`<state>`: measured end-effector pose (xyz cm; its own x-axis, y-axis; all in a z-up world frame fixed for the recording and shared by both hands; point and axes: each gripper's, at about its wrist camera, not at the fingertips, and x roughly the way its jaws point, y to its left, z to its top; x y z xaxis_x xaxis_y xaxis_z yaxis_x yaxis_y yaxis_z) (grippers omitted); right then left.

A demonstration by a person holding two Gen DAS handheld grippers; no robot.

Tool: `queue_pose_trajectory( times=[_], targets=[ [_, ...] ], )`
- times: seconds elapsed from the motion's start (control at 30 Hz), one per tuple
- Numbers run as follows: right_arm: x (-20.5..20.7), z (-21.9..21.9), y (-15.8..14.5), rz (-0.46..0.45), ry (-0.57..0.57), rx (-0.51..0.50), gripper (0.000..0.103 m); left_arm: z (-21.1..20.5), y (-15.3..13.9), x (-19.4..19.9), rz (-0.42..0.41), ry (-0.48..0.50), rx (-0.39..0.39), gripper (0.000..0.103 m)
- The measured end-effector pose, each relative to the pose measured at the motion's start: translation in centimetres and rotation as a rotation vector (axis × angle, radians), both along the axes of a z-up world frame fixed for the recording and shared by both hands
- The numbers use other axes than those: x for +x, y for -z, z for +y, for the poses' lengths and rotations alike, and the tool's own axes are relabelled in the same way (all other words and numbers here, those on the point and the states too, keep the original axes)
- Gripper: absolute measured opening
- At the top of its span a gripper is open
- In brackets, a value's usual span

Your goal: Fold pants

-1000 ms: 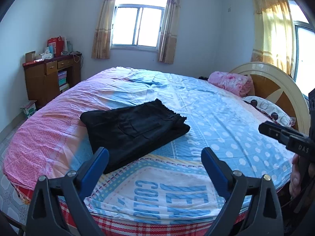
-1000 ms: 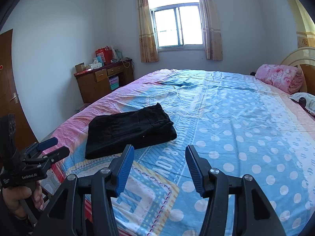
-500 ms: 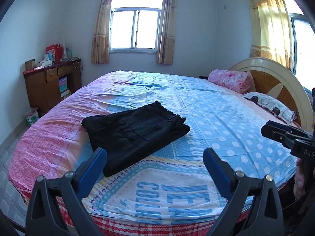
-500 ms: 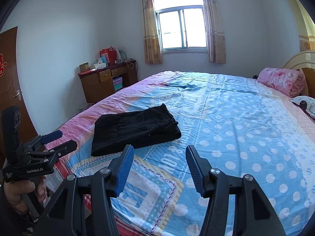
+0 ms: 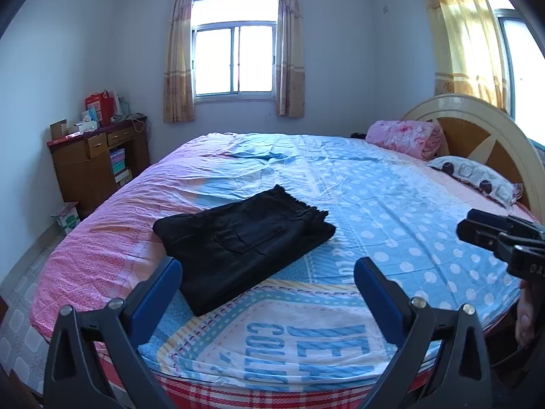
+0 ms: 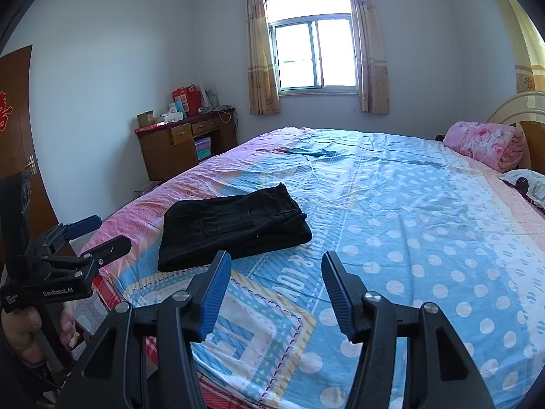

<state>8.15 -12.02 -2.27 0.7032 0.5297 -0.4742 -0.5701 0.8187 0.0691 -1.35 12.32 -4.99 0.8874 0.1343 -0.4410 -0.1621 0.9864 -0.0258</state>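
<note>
Black pants (image 5: 238, 242) lie folded into a compact rectangle on the bed's near left part; they also show in the right wrist view (image 6: 231, 225). My left gripper (image 5: 267, 281) is open and empty, held back from the bed's near edge, short of the pants. My right gripper (image 6: 276, 284) is open and empty, above the bed's near edge, to the right of the pants. Each gripper shows at the edge of the other's view.
The bed (image 5: 391, 211) has a blue dotted and pink sheet. A folded pink quilt (image 5: 405, 138) and a pillow (image 5: 477, 180) lie by the headboard (image 5: 477, 126). A wooden desk (image 5: 95, 163) with boxes stands at the left wall. A door (image 6: 20, 129) is at far left.
Both grippers have drawn back and risen from the bed, so the pants look farther away. The pants have not moved.
</note>
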Motion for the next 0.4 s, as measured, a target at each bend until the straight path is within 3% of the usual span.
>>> queue_pose_trajectory(
  times=[0.17, 0.4],
  targets=[
    [-0.20, 0.07, 0.02, 0.001, -0.006, -0.004, 0.057, 0.00, 0.51, 0.33, 0.027, -0.041, 0.041, 0.103],
    [-0.38, 0.21, 0.19, 0.003, -0.014, -0.012, 0.058, 0.25, 0.82, 0.21, 0.022, -0.013, 0.019, 0.103]
  ],
)
